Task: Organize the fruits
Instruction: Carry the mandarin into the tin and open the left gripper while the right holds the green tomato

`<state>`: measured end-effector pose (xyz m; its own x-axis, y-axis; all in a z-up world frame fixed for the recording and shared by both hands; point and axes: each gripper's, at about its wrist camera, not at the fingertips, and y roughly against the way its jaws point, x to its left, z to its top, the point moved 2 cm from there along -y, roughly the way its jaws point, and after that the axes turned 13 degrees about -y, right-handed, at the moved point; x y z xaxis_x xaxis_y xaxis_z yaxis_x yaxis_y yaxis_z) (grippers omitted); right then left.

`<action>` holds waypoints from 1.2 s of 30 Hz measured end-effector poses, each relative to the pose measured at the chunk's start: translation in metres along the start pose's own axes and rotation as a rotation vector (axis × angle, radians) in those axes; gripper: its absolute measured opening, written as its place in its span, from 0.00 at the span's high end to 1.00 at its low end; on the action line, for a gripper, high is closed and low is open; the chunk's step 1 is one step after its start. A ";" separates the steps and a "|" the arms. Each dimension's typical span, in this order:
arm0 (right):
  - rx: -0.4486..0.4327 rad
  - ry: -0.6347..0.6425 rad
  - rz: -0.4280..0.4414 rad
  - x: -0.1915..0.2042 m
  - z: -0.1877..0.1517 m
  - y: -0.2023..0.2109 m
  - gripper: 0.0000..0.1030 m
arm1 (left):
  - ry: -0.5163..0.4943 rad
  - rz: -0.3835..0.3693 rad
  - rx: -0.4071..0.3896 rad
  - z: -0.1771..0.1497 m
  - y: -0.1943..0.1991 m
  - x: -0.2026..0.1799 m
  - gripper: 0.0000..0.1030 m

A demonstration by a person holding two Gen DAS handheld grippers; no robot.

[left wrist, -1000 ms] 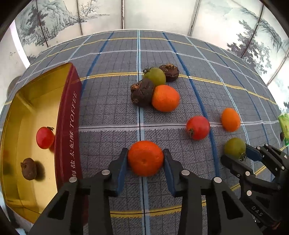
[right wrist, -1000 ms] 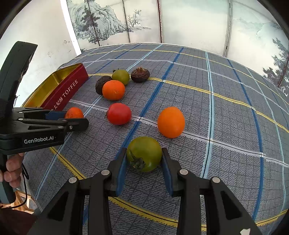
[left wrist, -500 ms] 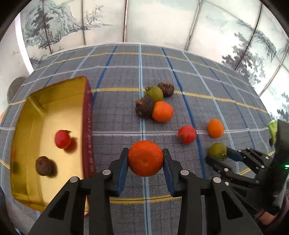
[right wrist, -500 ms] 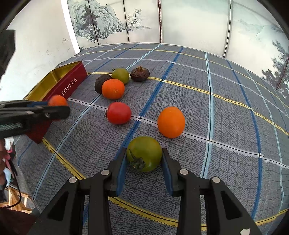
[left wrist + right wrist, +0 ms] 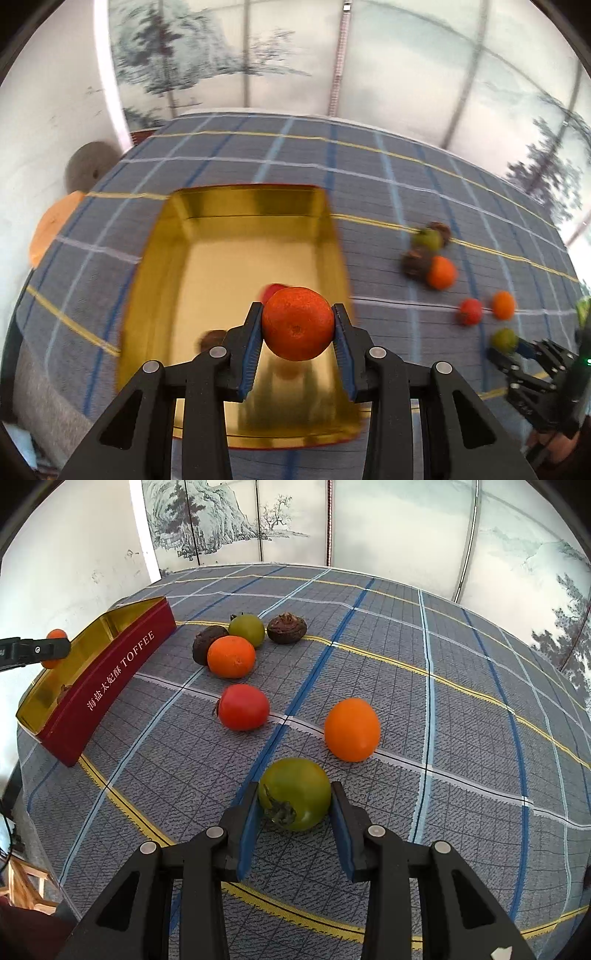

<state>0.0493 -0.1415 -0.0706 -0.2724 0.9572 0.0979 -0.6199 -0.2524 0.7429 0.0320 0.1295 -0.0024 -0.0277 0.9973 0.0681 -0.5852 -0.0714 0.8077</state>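
Note:
My left gripper [image 5: 297, 332] is shut on an orange mandarin [image 5: 297, 323] and holds it in the air above the gold inside of the red toffee tin [image 5: 236, 206]. A red fruit [image 5: 272, 290] and a brown fruit [image 5: 214, 338] lie in the tin, partly hidden behind the mandarin and fingers. My right gripper [image 5: 294, 812] is shut on a green tomato [image 5: 295, 792] that rests on the plaid cloth. In the right wrist view the left gripper [image 5: 55, 649] shows at the far left over the tin [image 5: 110, 672].
Loose on the cloth [image 5: 443, 686] lie a red tomato [image 5: 243, 706], an orange fruit [image 5: 352, 729], a mandarin [image 5: 231, 656], a green fruit [image 5: 246, 629] and two brown fruits [image 5: 286, 627]. A painted screen stands behind the table. An orange stool [image 5: 51, 229] sits past the table's left edge.
My left gripper has lifted the mandarin off the cloth and carried it left, over the tin. The right gripper has kept still on the green tomato.

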 end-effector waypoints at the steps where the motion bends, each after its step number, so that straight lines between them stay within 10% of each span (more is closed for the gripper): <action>1: 0.000 -0.003 -0.001 0.000 0.000 0.000 0.67 | 0.011 0.010 0.008 -0.002 -0.003 0.008 0.64; 36: 0.013 -0.006 -0.016 0.002 0.001 -0.002 0.67 | 0.100 0.054 0.121 -0.034 -0.038 0.065 0.62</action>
<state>0.0508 -0.1386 -0.0714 -0.2581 0.9620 0.0894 -0.6146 -0.2349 0.7531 0.0250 0.1973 -0.0484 -0.1406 0.9883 0.0596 -0.4793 -0.1206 0.8693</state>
